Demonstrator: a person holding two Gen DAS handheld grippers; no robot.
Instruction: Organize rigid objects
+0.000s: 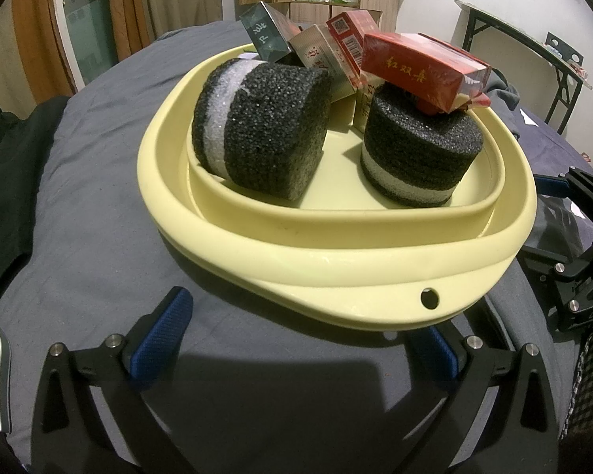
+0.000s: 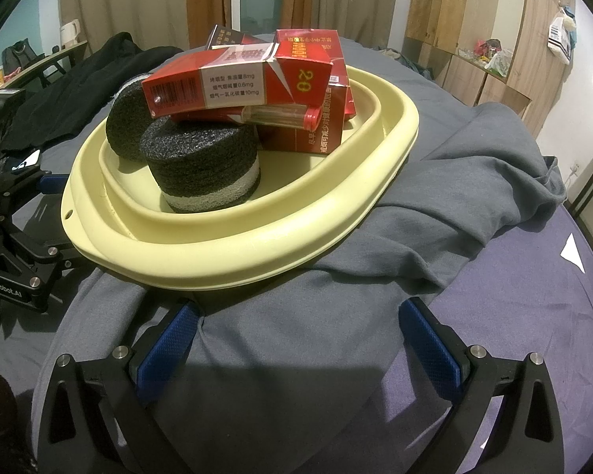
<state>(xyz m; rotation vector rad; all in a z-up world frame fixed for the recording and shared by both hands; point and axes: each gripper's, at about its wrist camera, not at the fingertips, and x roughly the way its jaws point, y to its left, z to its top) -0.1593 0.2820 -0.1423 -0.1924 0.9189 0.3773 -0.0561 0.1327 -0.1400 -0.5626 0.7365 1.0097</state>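
A pale yellow basin (image 1: pixel 336 272) (image 2: pixel 257 245) sits on grey cloth. It holds two black-and-white foam cylinders, one on its side (image 1: pixel 261 126) and one upright (image 1: pixel 419 154) (image 2: pixel 205 170). A red carton (image 1: pixel 423 71) (image 2: pixel 217 87) rests on the upright cylinder. Several more cartons (image 1: pixel 328 51) (image 2: pixel 308 75) are stacked behind. My left gripper (image 1: pixel 296 339) is open and empty just in front of the basin's near rim. My right gripper (image 2: pixel 296 335) is open and empty over the cloth, short of the basin. Each gripper shows at the other view's edge.
Grey cloth (image 2: pixel 454 181) is bunched up right of the basin over a purple sheet (image 2: pixel 533 296). Black clothing (image 1: pixel 4 181) lies at the left. A folding table (image 1: pixel 533 47) and wooden shelves (image 2: pixel 474 39) stand behind.
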